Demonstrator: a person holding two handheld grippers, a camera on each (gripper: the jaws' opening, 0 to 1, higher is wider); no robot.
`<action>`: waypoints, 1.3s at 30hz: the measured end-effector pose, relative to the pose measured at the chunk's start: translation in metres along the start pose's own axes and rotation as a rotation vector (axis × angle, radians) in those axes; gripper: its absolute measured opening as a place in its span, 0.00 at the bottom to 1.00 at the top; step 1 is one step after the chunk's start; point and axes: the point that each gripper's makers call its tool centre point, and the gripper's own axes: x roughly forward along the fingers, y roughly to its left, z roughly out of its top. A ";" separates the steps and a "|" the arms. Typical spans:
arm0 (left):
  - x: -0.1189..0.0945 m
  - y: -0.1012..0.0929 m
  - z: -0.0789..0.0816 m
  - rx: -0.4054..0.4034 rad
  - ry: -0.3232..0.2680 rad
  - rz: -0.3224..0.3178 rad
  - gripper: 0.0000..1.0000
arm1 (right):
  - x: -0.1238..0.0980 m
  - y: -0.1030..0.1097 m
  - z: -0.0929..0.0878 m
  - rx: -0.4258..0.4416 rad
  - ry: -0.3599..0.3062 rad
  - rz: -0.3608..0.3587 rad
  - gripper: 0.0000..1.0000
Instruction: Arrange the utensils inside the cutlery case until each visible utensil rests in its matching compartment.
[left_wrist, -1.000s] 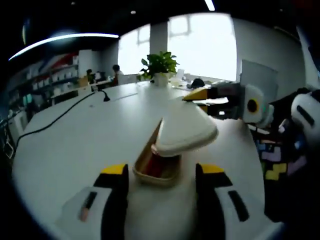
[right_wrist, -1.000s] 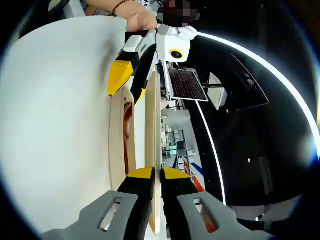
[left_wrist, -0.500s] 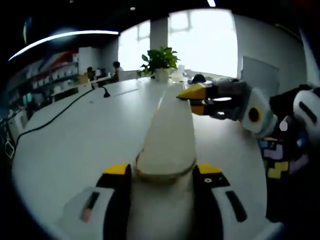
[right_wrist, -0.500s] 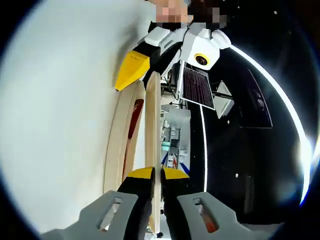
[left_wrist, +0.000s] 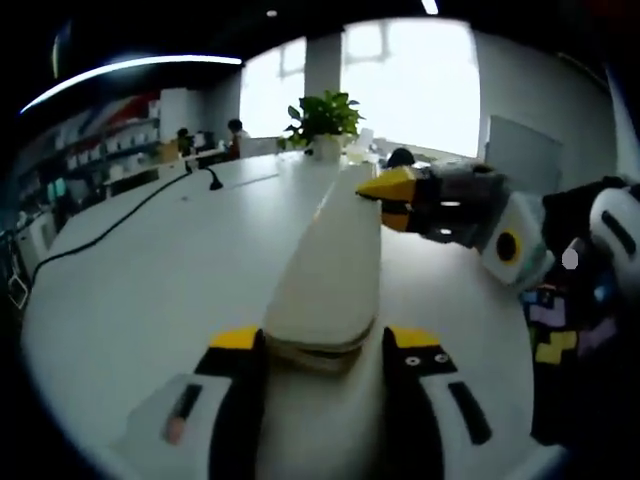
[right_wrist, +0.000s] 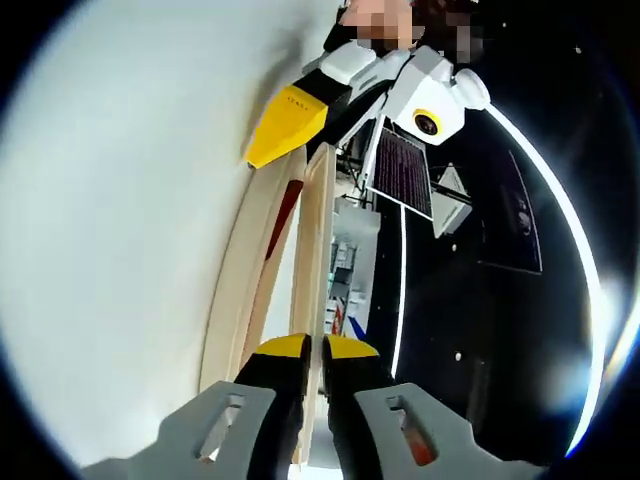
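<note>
Since a second ago the lid is lowered almost onto the case; right gripper is clamped on it, left gripper straddles the case end, grip unclear. Closing is in hand; next, it's probably pressed flush.

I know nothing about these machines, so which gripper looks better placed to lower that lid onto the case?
Probably the right gripper: its jaws are shut on the lid edge. The left gripper only brackets the case end.
</note>
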 end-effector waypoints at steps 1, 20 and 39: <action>0.001 0.000 0.000 -0.004 0.001 0.001 0.49 | 0.000 -0.003 0.000 -0.001 0.001 -0.013 0.03; -0.002 -0.002 -0.001 -0.038 -0.014 -0.013 0.48 | -0.007 0.006 0.007 0.013 -0.010 0.002 0.04; 0.005 -0.005 0.004 0.013 -0.001 -0.069 0.49 | -0.014 0.014 0.014 -0.054 -0.109 0.043 0.06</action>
